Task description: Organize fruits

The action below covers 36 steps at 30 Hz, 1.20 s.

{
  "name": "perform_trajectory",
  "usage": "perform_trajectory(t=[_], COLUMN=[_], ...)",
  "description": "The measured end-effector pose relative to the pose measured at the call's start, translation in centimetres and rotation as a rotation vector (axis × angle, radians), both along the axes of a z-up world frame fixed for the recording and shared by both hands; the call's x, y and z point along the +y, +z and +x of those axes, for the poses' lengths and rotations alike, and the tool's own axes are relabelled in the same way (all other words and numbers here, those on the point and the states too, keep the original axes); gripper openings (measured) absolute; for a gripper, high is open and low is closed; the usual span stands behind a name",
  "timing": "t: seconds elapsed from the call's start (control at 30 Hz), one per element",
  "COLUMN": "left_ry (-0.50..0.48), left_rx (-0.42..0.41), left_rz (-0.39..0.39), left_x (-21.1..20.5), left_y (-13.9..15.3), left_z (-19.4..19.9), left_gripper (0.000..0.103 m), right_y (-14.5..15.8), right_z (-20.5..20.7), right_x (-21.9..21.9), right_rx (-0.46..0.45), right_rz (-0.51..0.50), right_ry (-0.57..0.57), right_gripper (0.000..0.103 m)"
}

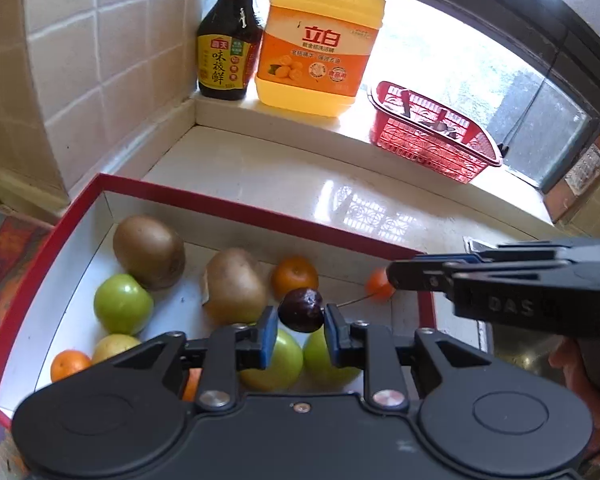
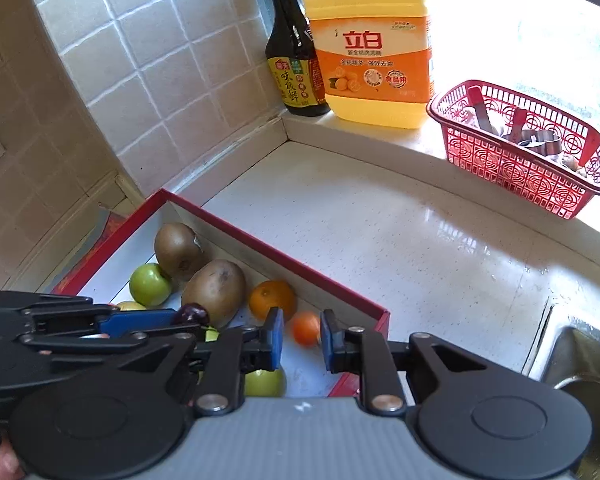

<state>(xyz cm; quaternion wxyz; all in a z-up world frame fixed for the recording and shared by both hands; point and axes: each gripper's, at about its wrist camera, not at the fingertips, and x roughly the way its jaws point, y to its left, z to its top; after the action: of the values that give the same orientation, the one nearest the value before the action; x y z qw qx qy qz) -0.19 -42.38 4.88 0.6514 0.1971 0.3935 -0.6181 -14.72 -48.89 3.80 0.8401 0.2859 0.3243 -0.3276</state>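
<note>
Over the red box point(image 1: 236, 210), the left gripper point(image 1: 301, 330) is clamping a dark cherry point(image 1: 301, 309) while the right gripper point(image 2: 301, 336), jaws apart, is flanking a small orange point(image 2: 305, 328), with kiwis point(image 1: 150, 252) lying beyond and a basket point(image 2: 524, 148) sitting farthest back.

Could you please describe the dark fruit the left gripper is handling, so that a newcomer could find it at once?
Start at the red-rimmed box on the counter, full of fruit. Just above the two green apples nearest the camera, between the left gripper's blue jaws, sits the cherry. It is the only dark, purple-red fruit, smaller than the kiwis and oranges around it, with a thin stem.
</note>
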Motion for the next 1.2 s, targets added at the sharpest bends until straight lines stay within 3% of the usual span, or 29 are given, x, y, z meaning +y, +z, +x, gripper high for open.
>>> perform_trajectory(t=[0.03,0.23,0.33,0.47,0.63,0.77,0.87,0.93,1.0,1.1,1.2], left_ry=[0.004,0.037,0.074,0.165,0.381,0.597,0.781,0.895,1.004,1.123,1.182], left_rx=[0.006,0.015,-0.001,-0.026,-0.087,-0.150,-0.195,-0.220,-0.245,-0.210,-0.207], left_rz=[0.005,-0.023,-0.053,-0.079,-0.083,-0.064,-0.035,-0.006,0.050,0.099,0.141], left_x=[-0.1,1.5,3.9,8.4,17.3,25.7,31.8,35.5,38.6,42.2,43.3], left_y=[-0.1,1.1,2.5,4.0,5.4,5.7,5.3,4.3,2.6,-0.9,-4.0], left_z=[0.2,0.9,1.5,3.0,5.9,7.6,8.7,9.3,9.8,10.5,10.7], left_gripper=[0.042,0.045,0.050,0.051,0.061,0.061,0.073,0.077,0.077,0.077,0.077], right_y=[0.1,1.0,2.4,4.7,6.8,7.3,6.8,5.9,4.2,1.2,-2.1], right_z=[-0.1,-1.2,-1.1,0.3,4.3,8.7,12.2,14.6,16.8,19.8,21.6], right_x=[-0.1,-0.1,0.7,2.9,7.6,12.8,17.4,20.6,23.8,27.9,30.8], right_rx=[-0.002,-0.032,-0.058,-0.093,-0.129,-0.138,-0.143,-0.138,-0.116,-0.083,-0.063], right_rz=[0.002,0.011,-0.009,-0.053,-0.083,-0.096,-0.110,-0.134,-0.181,-0.252,-0.341], right_ry=[-0.003,-0.015,0.005,0.078,0.234,0.389,0.494,0.540,0.574,0.622,0.660], right_gripper=[0.025,0.026,0.026,0.033,0.037,0.039,0.048,0.061,0.063,0.064,0.065])
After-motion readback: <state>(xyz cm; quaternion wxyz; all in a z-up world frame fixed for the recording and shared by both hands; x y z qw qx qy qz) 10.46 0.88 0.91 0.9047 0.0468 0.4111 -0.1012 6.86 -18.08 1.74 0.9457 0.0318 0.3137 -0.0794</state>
